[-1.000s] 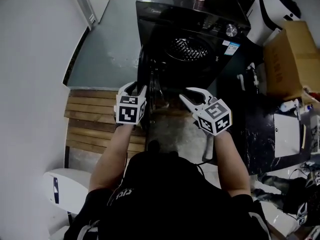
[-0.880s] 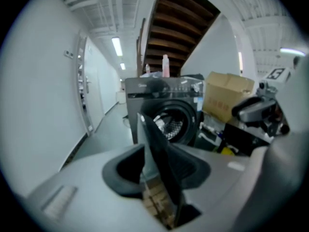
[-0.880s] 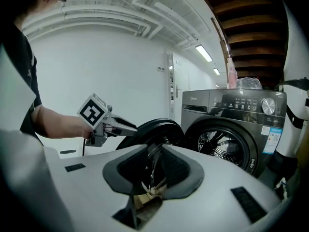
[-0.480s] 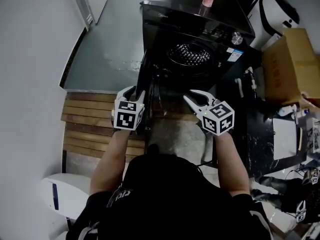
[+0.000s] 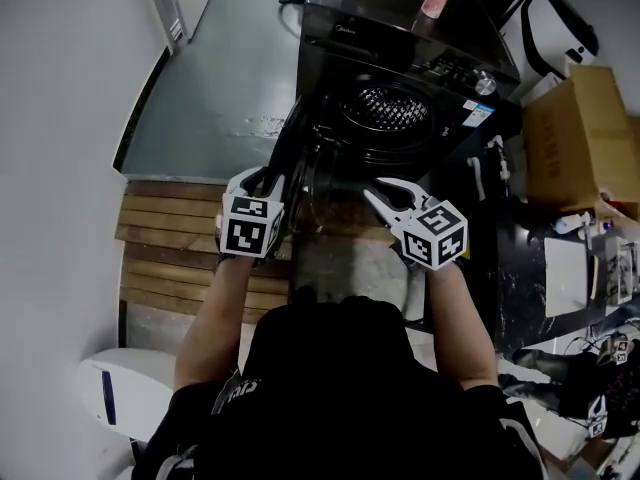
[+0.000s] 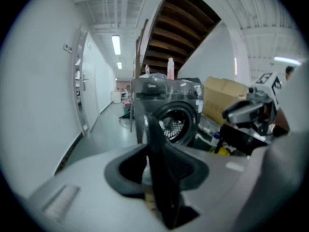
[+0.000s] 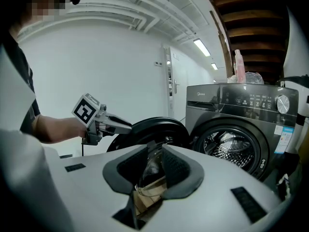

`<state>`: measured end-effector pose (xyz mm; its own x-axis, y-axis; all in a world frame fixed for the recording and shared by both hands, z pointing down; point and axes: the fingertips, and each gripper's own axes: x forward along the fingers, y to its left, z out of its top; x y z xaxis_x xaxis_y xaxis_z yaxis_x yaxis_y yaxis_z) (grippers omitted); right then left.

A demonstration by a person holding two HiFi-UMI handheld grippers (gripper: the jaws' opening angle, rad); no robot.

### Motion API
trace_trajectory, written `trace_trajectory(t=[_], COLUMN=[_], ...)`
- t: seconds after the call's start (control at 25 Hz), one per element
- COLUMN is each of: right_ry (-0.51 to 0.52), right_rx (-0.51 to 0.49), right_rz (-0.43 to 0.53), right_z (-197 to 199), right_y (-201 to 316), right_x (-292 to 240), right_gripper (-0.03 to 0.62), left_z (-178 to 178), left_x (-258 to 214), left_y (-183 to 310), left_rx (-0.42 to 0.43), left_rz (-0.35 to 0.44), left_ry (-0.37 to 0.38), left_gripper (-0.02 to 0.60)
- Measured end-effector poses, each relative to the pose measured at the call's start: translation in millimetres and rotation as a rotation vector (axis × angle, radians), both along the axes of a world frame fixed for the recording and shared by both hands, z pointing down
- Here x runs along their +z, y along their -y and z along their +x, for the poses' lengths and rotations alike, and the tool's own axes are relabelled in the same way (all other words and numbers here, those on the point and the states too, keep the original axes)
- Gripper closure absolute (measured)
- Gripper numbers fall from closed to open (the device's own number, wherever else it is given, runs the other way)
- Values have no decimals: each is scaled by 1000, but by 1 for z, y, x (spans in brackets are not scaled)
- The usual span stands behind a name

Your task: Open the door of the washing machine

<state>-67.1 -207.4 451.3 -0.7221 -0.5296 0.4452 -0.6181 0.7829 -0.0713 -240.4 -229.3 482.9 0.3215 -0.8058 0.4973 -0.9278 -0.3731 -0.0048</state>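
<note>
Black T-shirt (image 5: 330, 388) here, short sleeves stopping above the elbows, forearms bare down to the right gripper (image 5: 372, 189). White lettering (image 5: 236, 392) on the sleeve away from that gripper, too small to read. Behind its pale jaws sits a cube (image 5: 434, 234) of black-and-white square markers. Flanking its dark grey pads (image 7: 181, 170) is a white shell with small dark rectangles (image 7: 247, 203).

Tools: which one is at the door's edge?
The left tool: its jaws have just been closing with the door edge between them. The right tool hangs apart from it.
</note>
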Motion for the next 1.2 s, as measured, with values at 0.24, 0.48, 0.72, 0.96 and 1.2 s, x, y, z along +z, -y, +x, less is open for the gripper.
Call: trace_trajectory(t=[0.24,0.48,0.72,0.96,1.2], right_ry=[6,18,47,106,215], right_rx=[13,17,60,92,129], right_rz=[0,-2,8,7,28], right_z=[3,24,74,125,170], right_y=[3,9,33,55,88], right_x=[0,3,-1,-8,-28], right_gripper=[511,511,578,599,599], left_z=[-8,12,61,124,173], left_x=[-27,-44,-57,-72,-90], left_y=[8,21,46,74,102], left_rx=[-34,-8,26,100,158], left_rz=[60,98,116,168,211], left_ry=[-59,-76,-130,-142,-172], left_gripper=[454,454,454,454,453])
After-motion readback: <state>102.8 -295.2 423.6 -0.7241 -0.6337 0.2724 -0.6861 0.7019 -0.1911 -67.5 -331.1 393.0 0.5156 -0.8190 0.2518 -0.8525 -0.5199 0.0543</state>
